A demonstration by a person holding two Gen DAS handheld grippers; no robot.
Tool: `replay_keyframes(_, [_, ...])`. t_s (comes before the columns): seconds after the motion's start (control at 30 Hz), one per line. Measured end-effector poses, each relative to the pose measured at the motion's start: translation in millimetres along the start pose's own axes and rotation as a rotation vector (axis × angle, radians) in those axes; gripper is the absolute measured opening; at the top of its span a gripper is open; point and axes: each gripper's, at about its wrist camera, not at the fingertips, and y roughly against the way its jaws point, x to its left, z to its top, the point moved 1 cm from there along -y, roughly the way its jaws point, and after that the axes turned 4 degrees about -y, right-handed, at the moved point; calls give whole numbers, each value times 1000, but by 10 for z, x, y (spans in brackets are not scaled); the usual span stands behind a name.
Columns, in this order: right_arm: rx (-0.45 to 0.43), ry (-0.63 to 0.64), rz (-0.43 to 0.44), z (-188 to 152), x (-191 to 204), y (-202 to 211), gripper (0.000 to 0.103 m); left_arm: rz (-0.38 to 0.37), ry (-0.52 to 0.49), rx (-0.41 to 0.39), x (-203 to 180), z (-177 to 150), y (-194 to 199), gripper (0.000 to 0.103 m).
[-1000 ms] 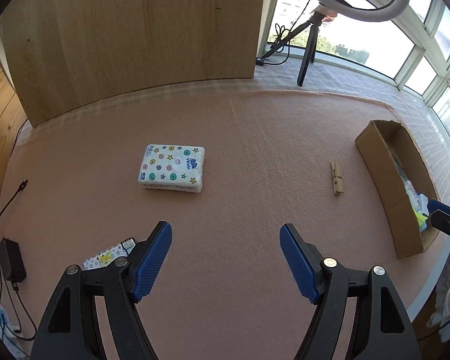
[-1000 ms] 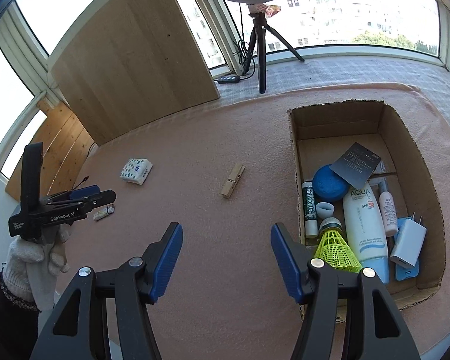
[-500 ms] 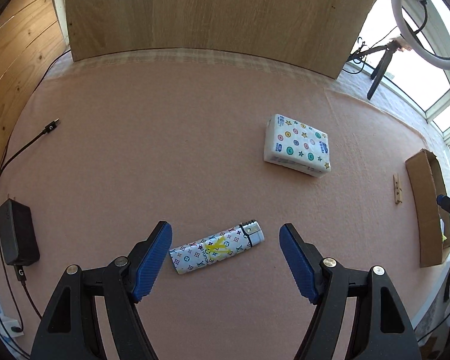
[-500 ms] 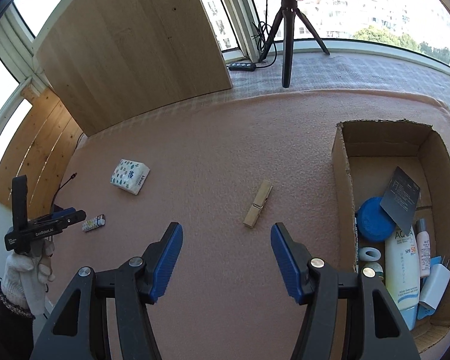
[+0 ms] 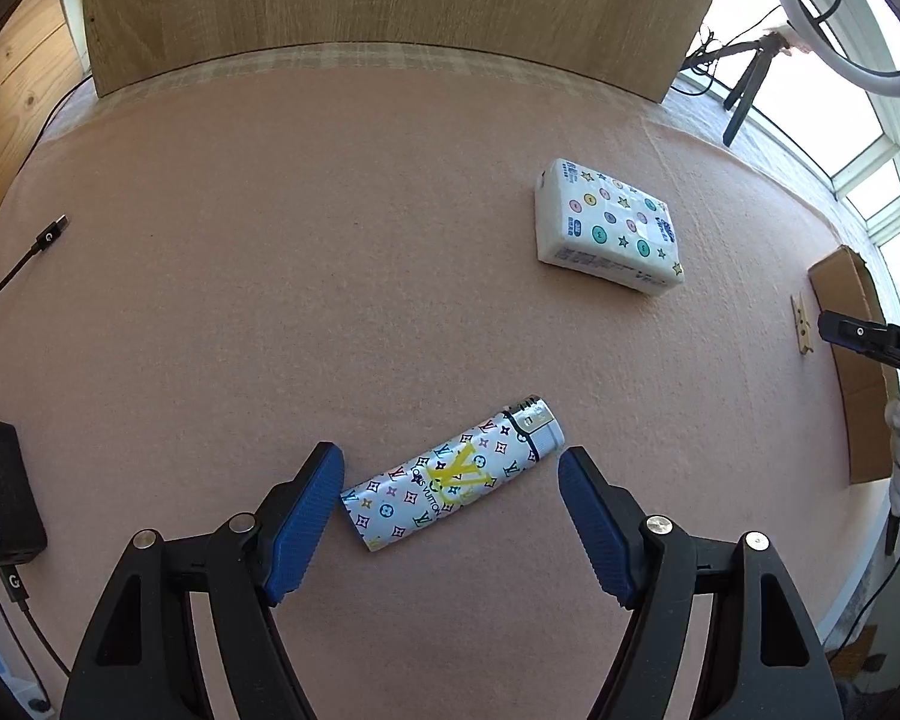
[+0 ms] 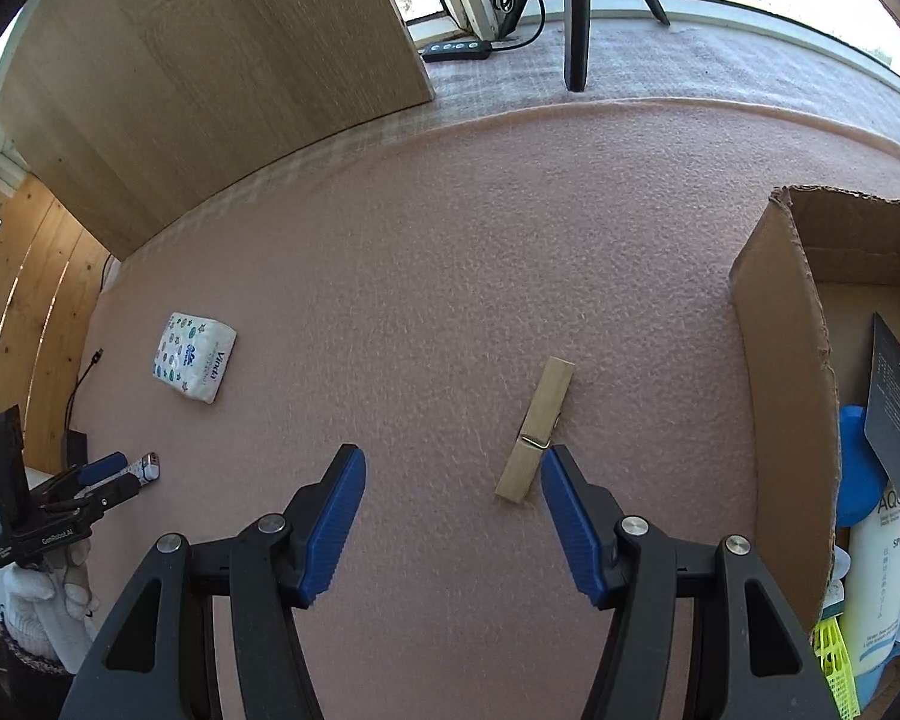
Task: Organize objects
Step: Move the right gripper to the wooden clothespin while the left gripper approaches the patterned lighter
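Left wrist view: left tongs wide around lighter; right tongs wide beside clothespin.

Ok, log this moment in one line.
left gripper: open, around lighter | right gripper: open, by clothespin | box: part filled

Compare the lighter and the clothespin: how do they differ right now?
The lighter is white with coloured monograms and a metal cap; the clothespin is plain wood. The lighter lies centred between the left gripper pads; the clothespin lies beside the right gripper's right pad. Both lie flat and ungripped.
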Motion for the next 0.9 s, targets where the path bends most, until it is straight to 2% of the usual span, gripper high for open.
replay_keyframes(0.13, [16,-24,-4,68,-39,-82,57,11,-21,-3,-46,-3,-23,77])
replay_keyframes(0.3, [22,-18,-56,148,-53,-166,57,49,-63,8,-167,-24,-42,61])
replay_keyframes(0.47, [21,-1,-100,197,-47,-241,57,83,-94,12,-301,-42,-57,52])
replay_keyframes(0.57, [15,23,-130,218,3,-251,57,80,-88,10,-385,-10,-80,46])
replay_keyframes(0.77, [17,80,-167,225,54,-287,57,99,-108,12,-580,80,-153,47])
replay_keyframes(0.9, [13,110,-193,226,53,-288,50,102,-123,11,-638,138,-161,49])
